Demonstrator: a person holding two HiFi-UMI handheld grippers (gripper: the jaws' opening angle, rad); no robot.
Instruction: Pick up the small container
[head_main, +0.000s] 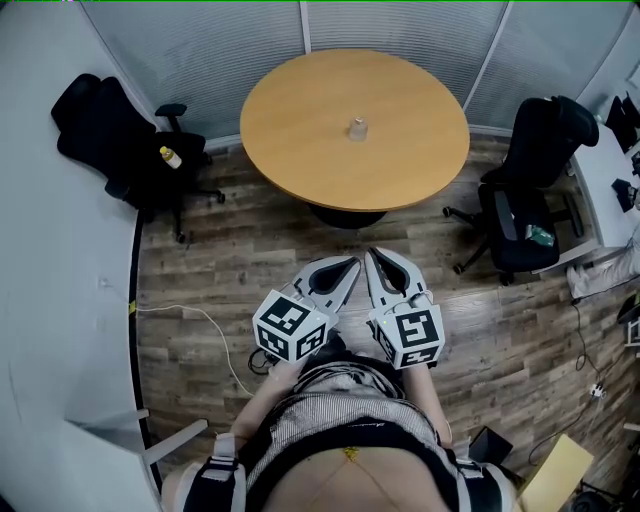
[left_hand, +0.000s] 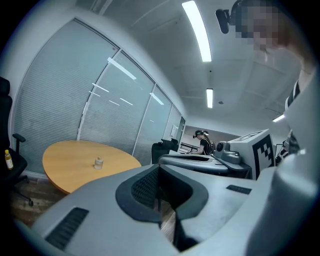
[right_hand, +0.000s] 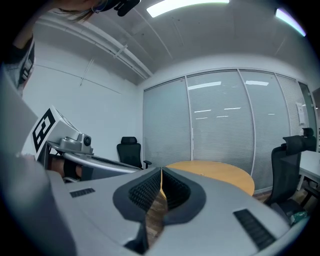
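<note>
A black office chair (head_main: 120, 140) is standing at left on the grey-brown plank floor (head_main: 230, 260). The small clear container (head_main: 357, 128) is sitting upright near the middle of the round, smooth wooden bench (head_main: 300, 140), well apart from both grippers. The grey plastic left gripper (head_main: 349, 266) and right gripper (head_main: 372, 257) are pointing toward it side by side, their ribbed black pads pressed together and holding nothing. Slatted blinds (head_main: 200, 50) are covering the wall behind.

The round table (head_main: 355, 130) is viewed from high above and well back in the head view, which is tilted steeply down. The gripper views are taken low and nearly level from the left gripper (head_main: 350, 264) and right gripper (head_main: 373, 253), well short of the table. The table is shared by all three views; each gripper view also takes in the other gripper.
</note>
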